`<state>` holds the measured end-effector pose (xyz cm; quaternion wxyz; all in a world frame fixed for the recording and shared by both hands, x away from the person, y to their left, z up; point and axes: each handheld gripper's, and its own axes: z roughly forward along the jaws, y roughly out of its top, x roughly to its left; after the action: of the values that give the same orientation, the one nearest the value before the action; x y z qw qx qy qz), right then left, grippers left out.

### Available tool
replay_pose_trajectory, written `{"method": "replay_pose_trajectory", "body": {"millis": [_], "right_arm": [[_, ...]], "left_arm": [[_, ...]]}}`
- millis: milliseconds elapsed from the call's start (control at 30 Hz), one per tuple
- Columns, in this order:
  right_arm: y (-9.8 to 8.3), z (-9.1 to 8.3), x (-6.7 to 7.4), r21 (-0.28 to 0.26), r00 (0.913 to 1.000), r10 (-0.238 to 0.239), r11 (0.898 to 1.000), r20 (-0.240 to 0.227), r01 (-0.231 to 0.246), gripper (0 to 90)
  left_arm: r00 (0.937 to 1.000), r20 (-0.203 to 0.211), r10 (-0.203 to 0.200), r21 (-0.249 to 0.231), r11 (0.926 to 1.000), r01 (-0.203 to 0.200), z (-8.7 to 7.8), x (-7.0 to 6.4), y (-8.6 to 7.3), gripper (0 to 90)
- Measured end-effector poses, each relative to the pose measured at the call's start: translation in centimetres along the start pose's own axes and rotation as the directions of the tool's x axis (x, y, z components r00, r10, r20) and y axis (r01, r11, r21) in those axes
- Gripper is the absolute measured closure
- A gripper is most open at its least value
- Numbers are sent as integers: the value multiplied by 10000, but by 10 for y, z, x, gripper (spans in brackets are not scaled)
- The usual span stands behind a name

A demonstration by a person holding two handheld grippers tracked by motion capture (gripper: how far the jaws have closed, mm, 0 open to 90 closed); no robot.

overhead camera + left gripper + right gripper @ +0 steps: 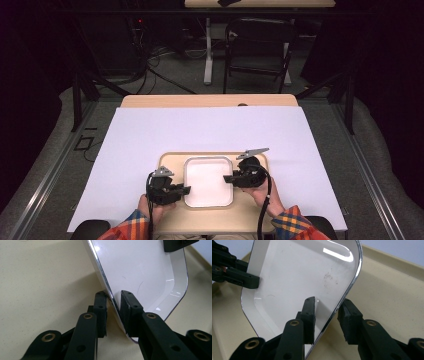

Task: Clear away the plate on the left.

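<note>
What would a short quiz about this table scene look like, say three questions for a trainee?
1. True or false: the white tray holds food.
2. On what does the white tray rest? A) directly on the white sheet; B) on a beige board; C) on the chair.
3. Where do the left gripper and the right gripper stand against the tray?

Key
1. False: its inside is bare, apart from faint smudges seen in the right gripper view.
2. B.
3. Each straddles a rim on opposite sides, one jaw inside and one outside, not yet closed on it.
</note>
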<state>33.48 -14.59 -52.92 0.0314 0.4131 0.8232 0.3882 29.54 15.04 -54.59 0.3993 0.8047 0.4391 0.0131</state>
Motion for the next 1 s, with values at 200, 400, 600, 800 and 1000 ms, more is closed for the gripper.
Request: {"method": "replay_pose_trajectory", "body": {"millis": [200,400,600,800,1000], "right_arm": [[0,1,0,3,10000,-21,10000,44,21,670],[-1,2,-1,39,10000,70,10000,-23,-70,669],[-3,7,-3,346,9999,20,9994,159,-25,656],[-3,9,-3,434,9999,117,9990,124,-122,648],[-3,11,-3,505,9997,194,9985,126,-200,631]], "left_arm": [[10000,18,-42,-22,10000,42,0,1,0,750],[10000,-71,-26,16,10000,26,2,0,0,731],[9982,-579,155,121,9998,-148,3,0,-1,722],[9980,-610,188,176,9997,-178,3,0,-1,719],[9975,-671,223,166,9996,-212,5,0,-1,716]]}}
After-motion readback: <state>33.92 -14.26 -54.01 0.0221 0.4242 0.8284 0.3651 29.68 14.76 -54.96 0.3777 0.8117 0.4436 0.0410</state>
